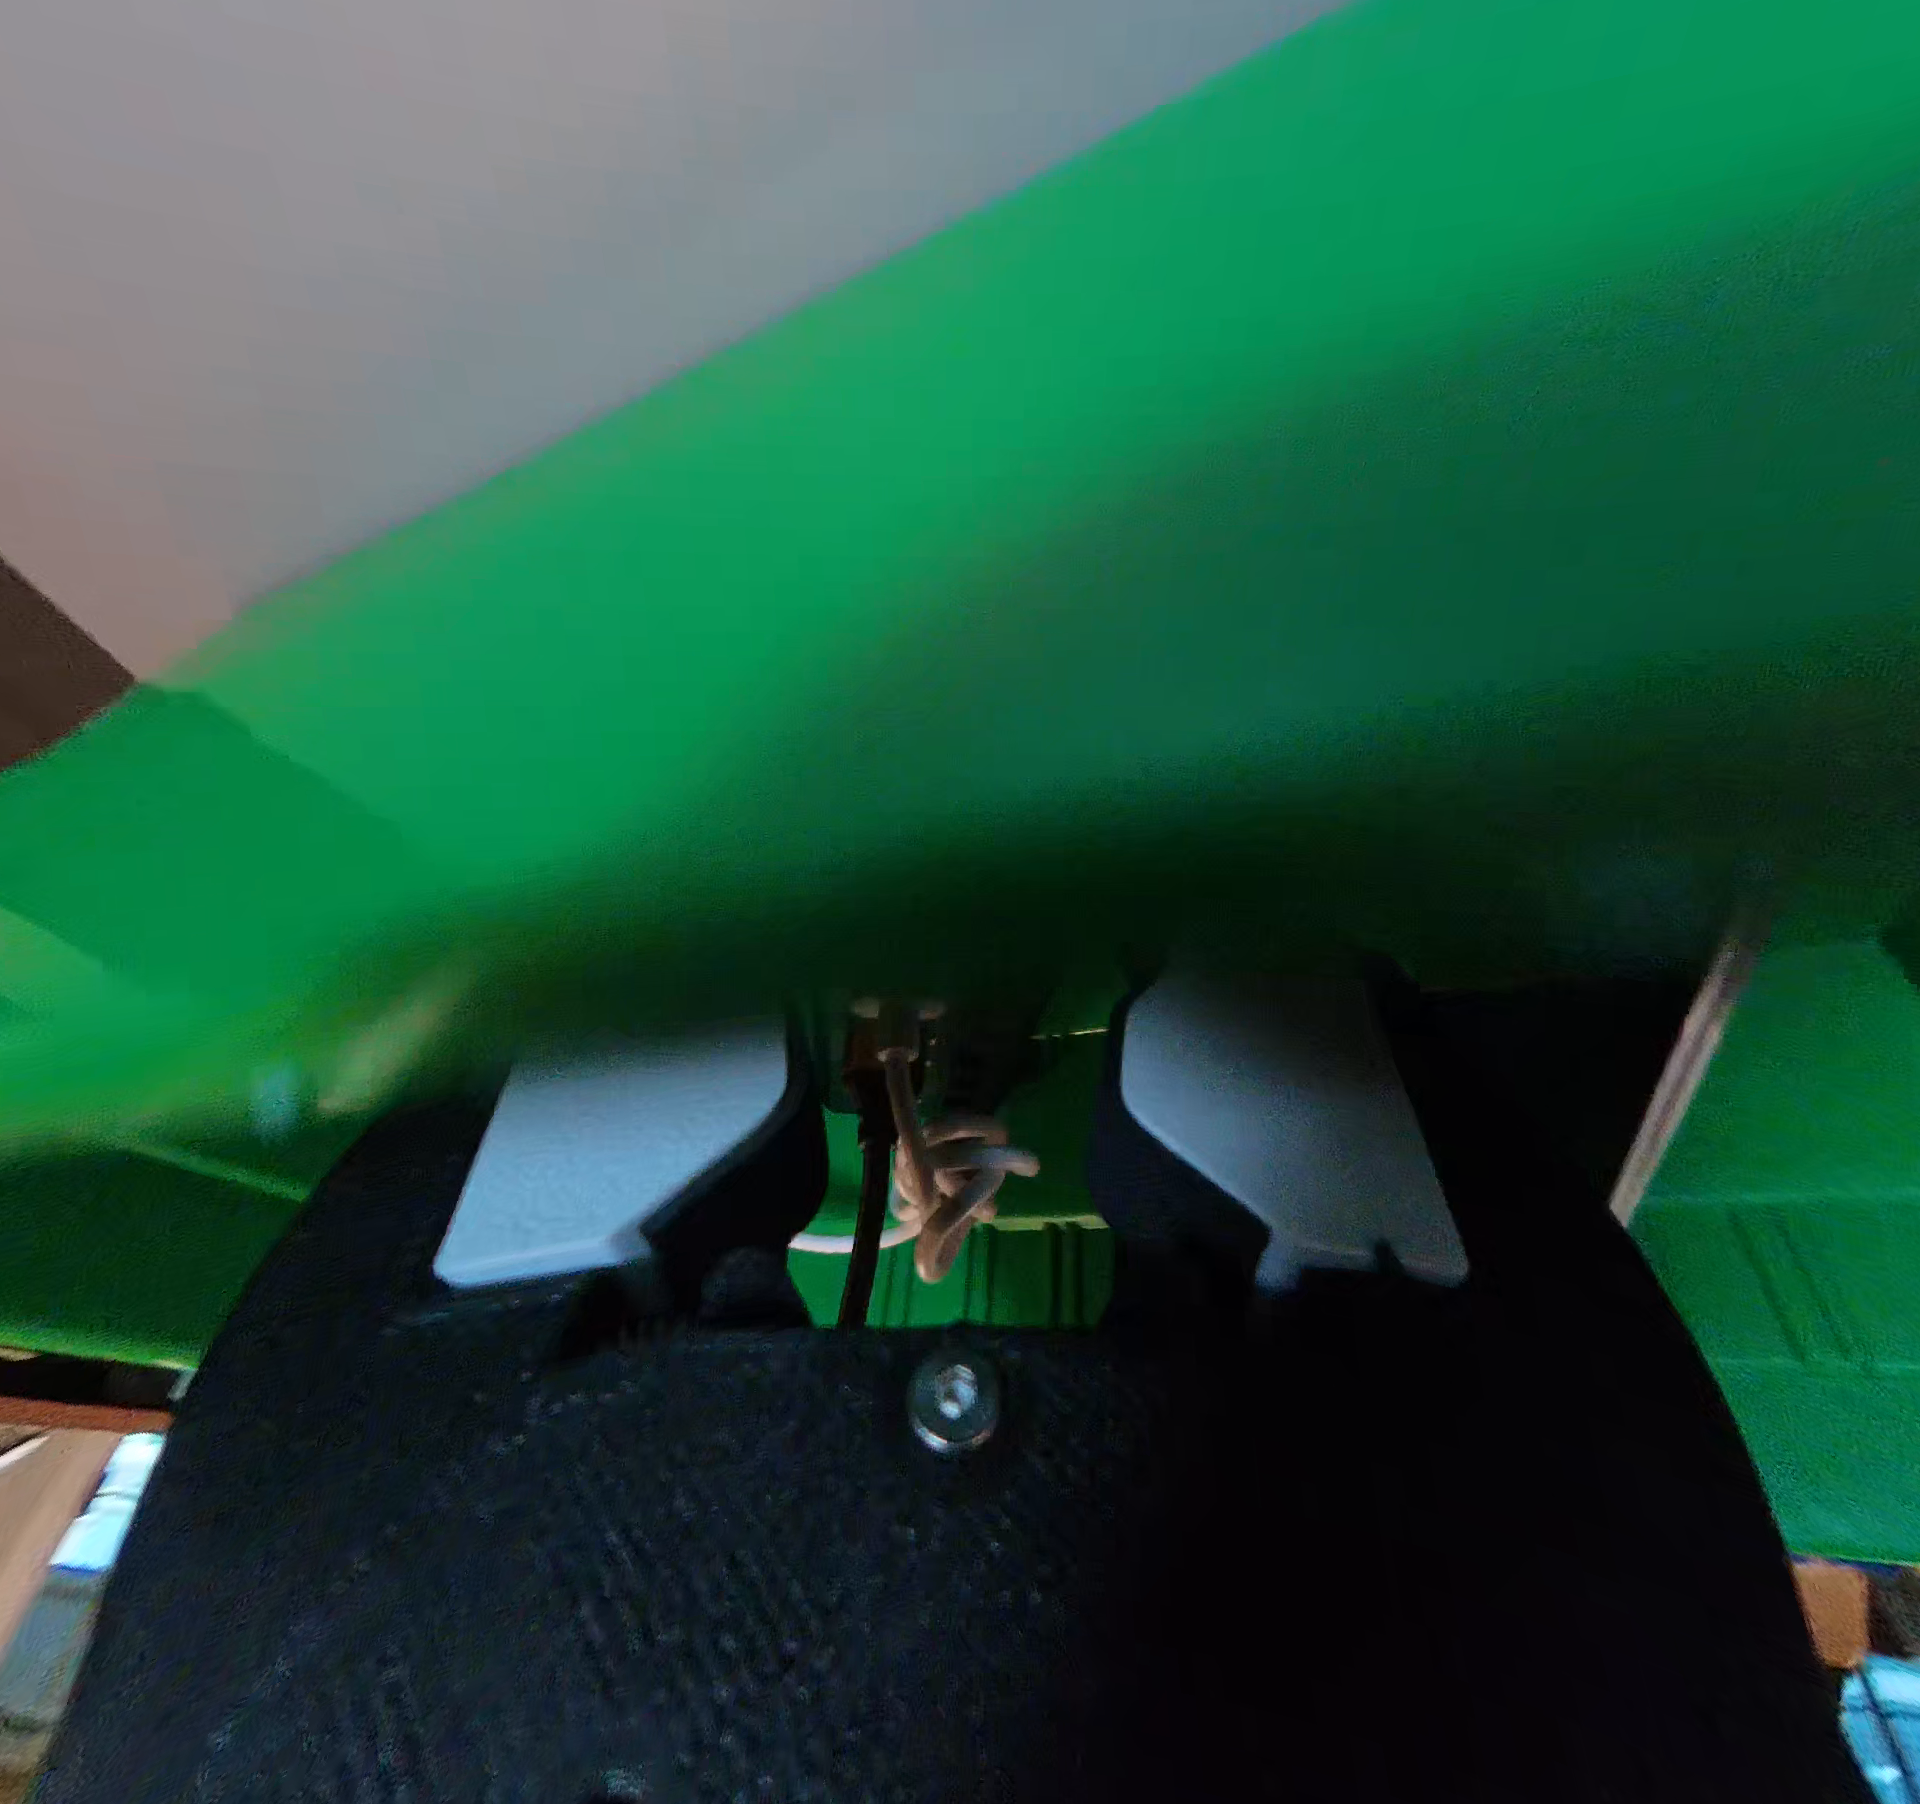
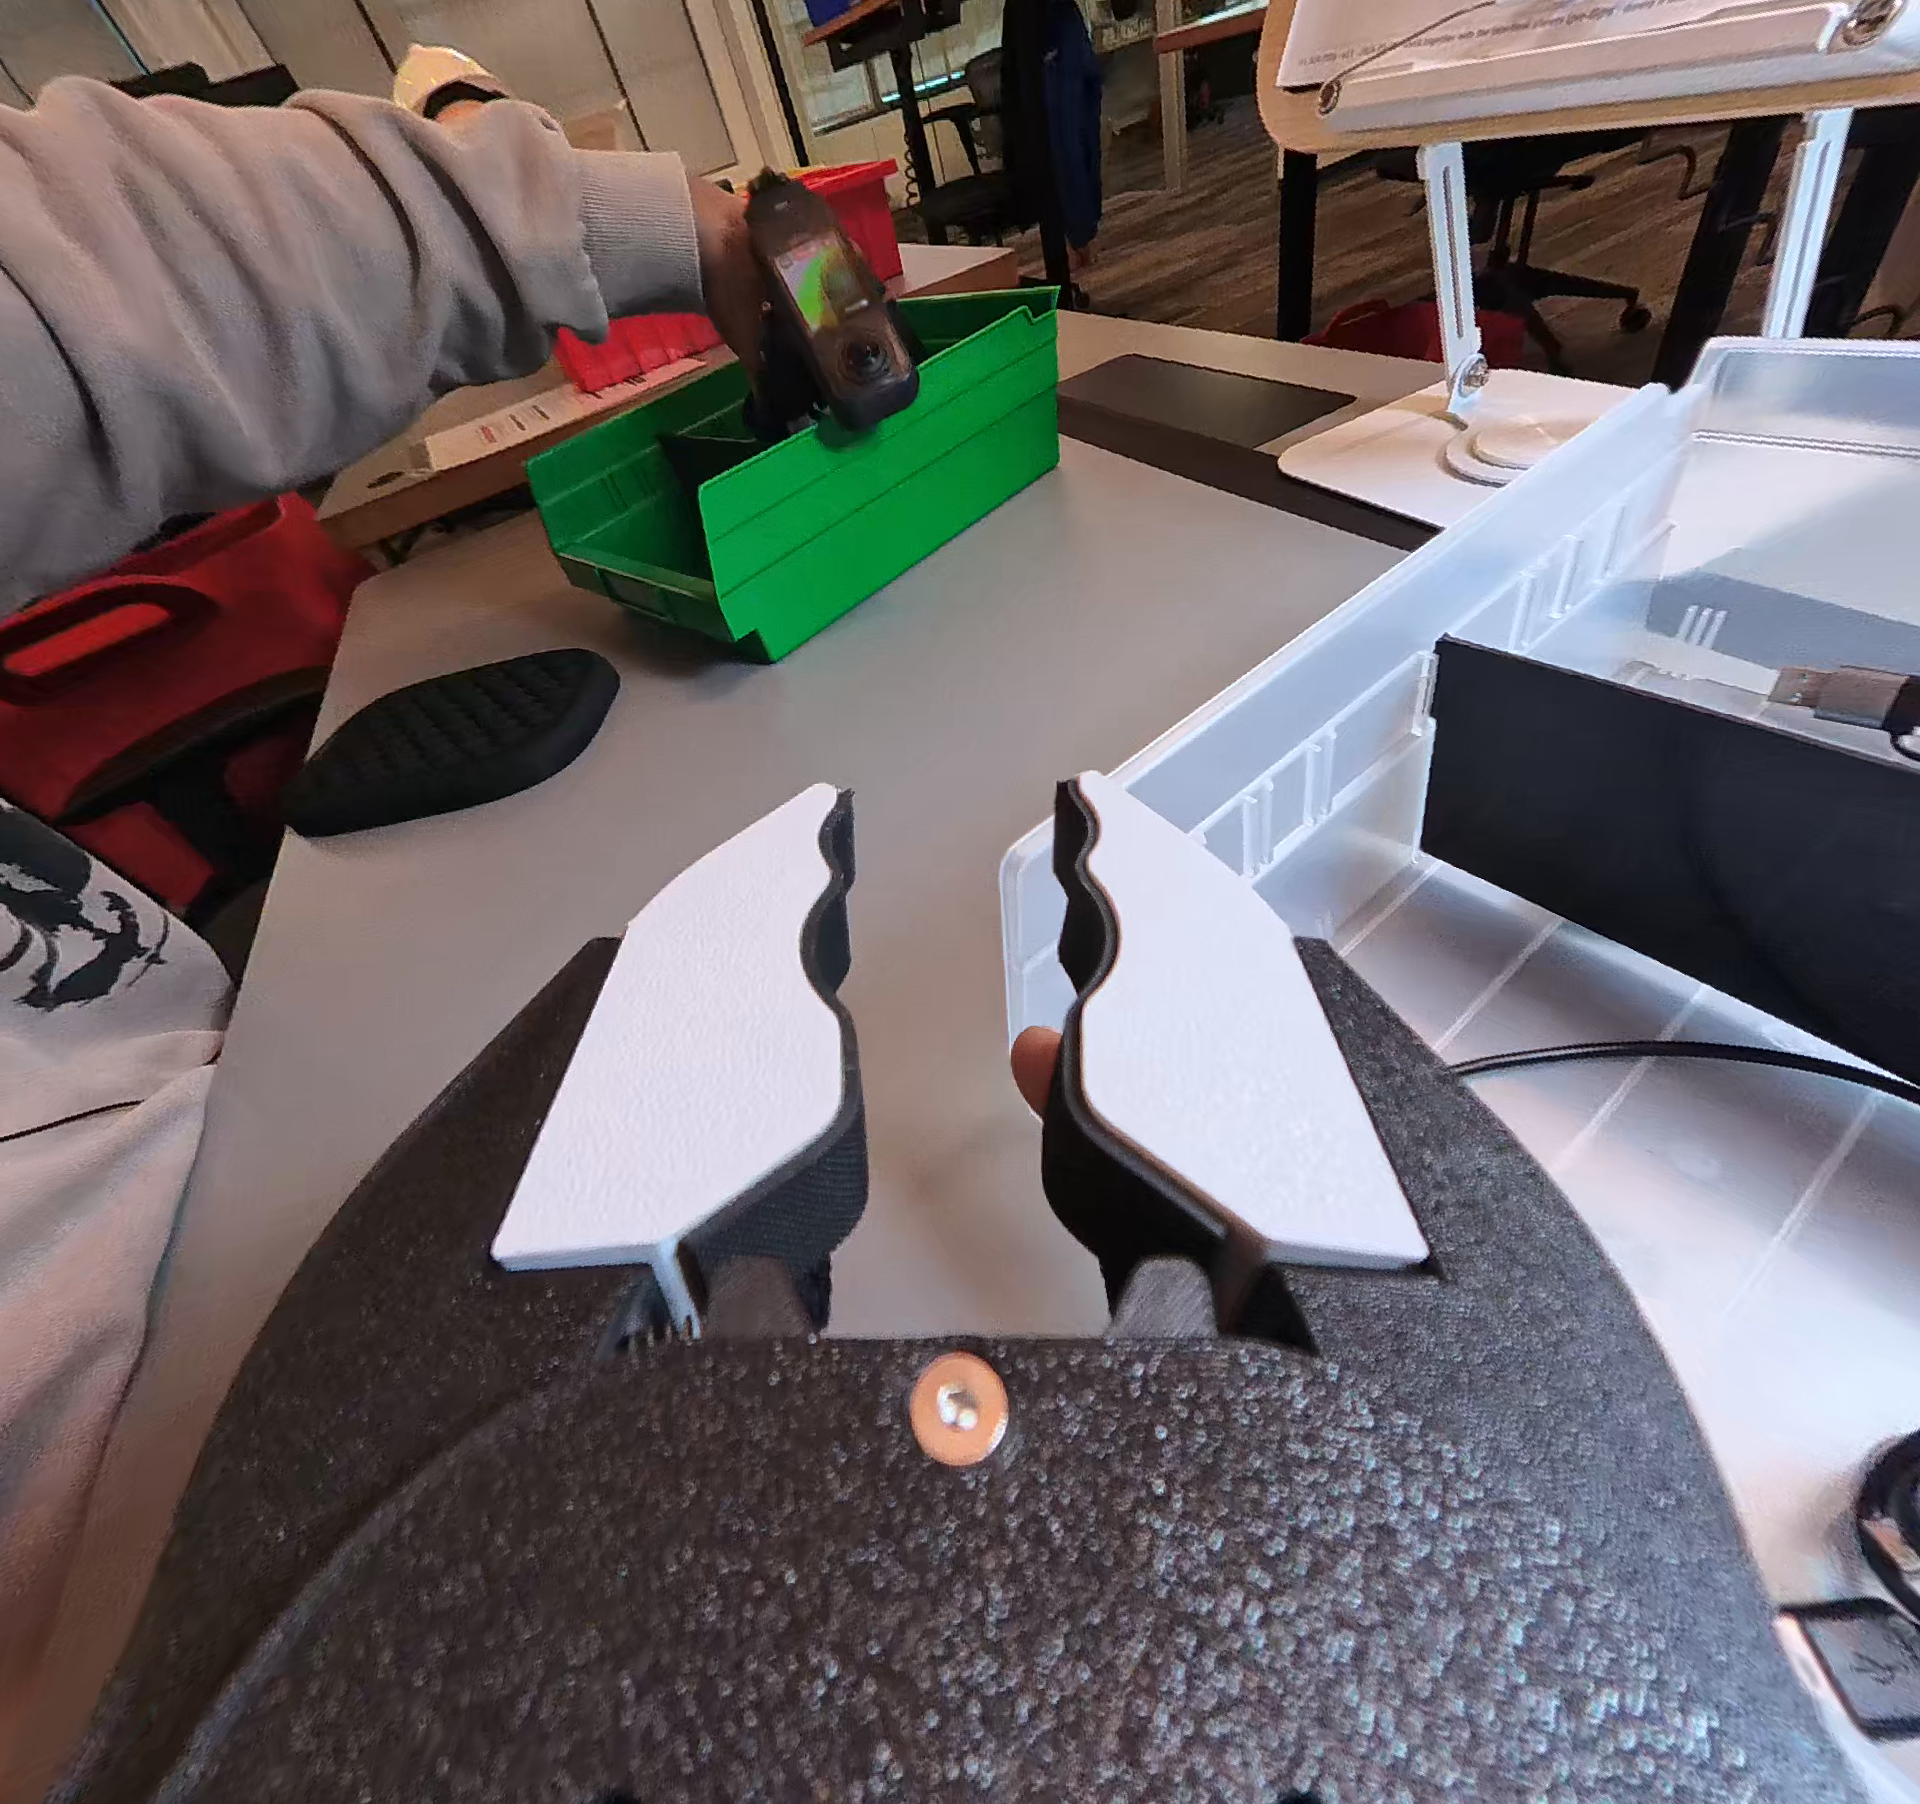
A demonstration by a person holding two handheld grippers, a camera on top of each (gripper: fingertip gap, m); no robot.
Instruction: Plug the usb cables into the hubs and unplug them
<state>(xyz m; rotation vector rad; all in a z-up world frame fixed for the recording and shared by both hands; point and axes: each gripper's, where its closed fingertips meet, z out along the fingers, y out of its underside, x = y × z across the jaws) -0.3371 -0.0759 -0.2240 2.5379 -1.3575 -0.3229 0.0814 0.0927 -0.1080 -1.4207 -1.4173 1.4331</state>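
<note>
My left gripper (image 1: 966,1037) is open, deep inside a green bin (image 1: 1039,611); the view is blurred. Between its fingers lie a knotted beige cable (image 1: 951,1172) and a black cable (image 1: 868,1224), their plugs in shadow at the tips. The right wrist view shows this gripper (image 2: 790,404) reaching down into the green bin (image 2: 883,528), held by a hand in a grey sleeve. My right gripper (image 2: 956,809) is open and empty above the grey table (image 2: 914,715), by the left rim of a clear plastic bin (image 2: 1299,746). That bin holds a USB plug (image 2: 1829,694) and a black cable (image 2: 1662,1058).
A black divider (image 2: 1621,819) stands across the clear bin. A black wrist rest (image 2: 447,736) lies left on the table, a red bin (image 2: 156,663) beyond its edge. A white document stand (image 2: 1475,383) and a black mat (image 2: 1195,398) are at the back. My right fingertips sit around 45 cm from my left ones.
</note>
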